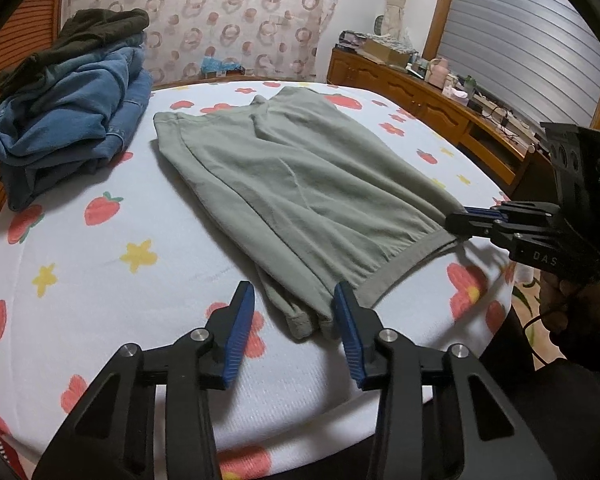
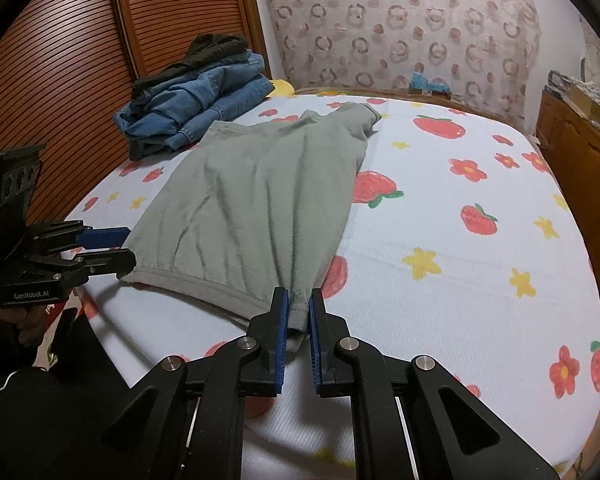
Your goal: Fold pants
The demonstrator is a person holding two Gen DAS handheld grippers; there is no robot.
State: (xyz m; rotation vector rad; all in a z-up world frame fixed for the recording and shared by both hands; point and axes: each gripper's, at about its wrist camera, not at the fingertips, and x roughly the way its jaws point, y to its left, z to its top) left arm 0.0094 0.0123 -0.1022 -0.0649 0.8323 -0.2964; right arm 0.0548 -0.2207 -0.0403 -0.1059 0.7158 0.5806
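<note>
pants (image 1: 300, 184): we see them flat in the middle of the bed (image 1: 100, 272), beside the jeans pile (image 1: 72, 120) | left gripper (image 1: 294, 308): jaws half open around the pants' near corner, not pressing | right gripper (image 2: 299, 312): closed tight on the pants' other near corner

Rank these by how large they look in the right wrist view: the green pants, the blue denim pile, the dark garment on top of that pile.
1. green pants
2. blue denim pile
3. dark garment

The pants lie nearer the camera, which exaggerates their lead.
</note>
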